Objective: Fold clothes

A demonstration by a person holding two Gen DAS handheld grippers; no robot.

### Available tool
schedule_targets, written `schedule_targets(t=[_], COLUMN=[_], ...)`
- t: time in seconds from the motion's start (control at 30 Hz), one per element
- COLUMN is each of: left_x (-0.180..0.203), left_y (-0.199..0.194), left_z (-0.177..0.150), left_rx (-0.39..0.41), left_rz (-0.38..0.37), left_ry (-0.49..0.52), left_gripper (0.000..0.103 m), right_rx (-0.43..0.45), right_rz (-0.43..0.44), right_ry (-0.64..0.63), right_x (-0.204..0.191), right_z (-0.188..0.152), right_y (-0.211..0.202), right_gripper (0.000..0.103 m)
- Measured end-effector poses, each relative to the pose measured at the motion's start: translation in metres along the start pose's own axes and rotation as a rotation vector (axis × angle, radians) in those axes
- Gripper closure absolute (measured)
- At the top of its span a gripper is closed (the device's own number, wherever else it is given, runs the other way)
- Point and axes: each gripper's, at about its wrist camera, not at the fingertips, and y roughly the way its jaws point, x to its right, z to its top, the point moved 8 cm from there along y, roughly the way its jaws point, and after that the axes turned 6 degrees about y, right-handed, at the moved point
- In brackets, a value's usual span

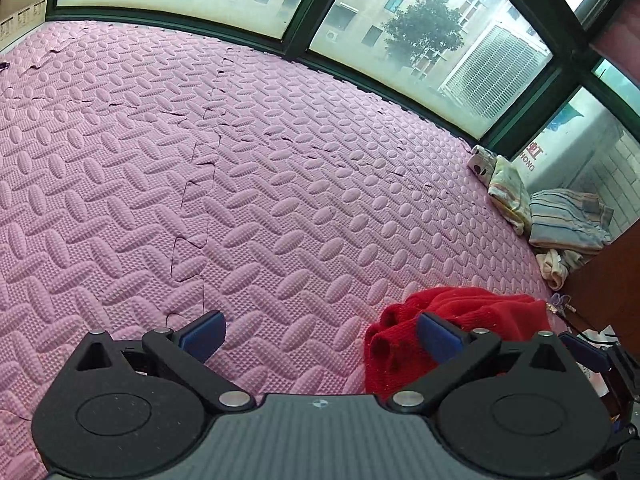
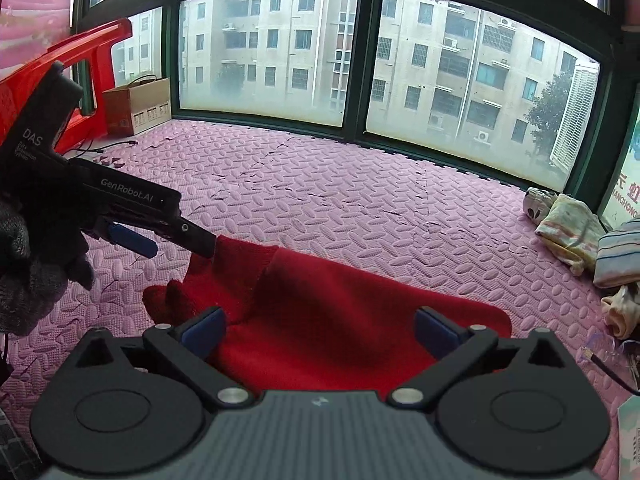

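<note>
A red knit garment [image 2: 332, 312] lies partly spread on the pink foam mat [image 2: 360, 208]. Its left edge is raised and bunched. My right gripper [image 2: 320, 332] hovers open just above the near part of the garment, with red cloth showing between its blue pads. My left gripper [image 2: 176, 250], held by a gloved hand [image 2: 24, 264], stands open at the raised left edge, one finger touching the cloth. In the left wrist view the left gripper [image 1: 320, 334] is open, and the red garment [image 1: 472, 316] sits bunched by its right finger.
Several folded clothes [image 2: 576, 232] lie at the mat's far right by the window; they also show as the clothes pile [image 1: 560, 216]. A cardboard box [image 2: 136, 106] and a red plastic stool [image 2: 92, 52] stand at the far left. A wooden cabinet [image 1: 608, 280] borders the right.
</note>
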Motion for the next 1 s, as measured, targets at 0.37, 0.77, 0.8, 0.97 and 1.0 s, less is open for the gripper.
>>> schedule_targets(t=[0.37,0.77,0.8,0.97,1.0], left_x=[0.031,0.036,0.032,0.020,0.020], left_y=[-0.009,0.011,0.014,0.014,0.012], left_z=[0.011,-0.001,-0.002,-0.004,-0.004], left_rx=[0.053,-0.003,-0.009,-0.020,-0.017], left_rz=[-0.073,-0.002,0.002,-0.004,-0.006], left_ry=[0.055,0.154,0.138,0.075,0.072], left_gripper=[0.000,0.000,0.000,0.000,0.000], right_rx=[0.000,-0.025,-0.025,-0.006,-0.003], right_rz=[0.021,0.088,0.104,0.123,0.114], right_ry=[-0.063,-0.050,-0.045,-0.024,-0.012], right_x=[-0.020,-0.030,-0.031,-0.033,-0.031], right_z=[-0.006,-0.013,-0.013,-0.022,-0.024], right_y=[0.004,0.004,0.001,-0.017,-0.021], right_gripper=[0.001,0.008,0.008,0.010,0.010])
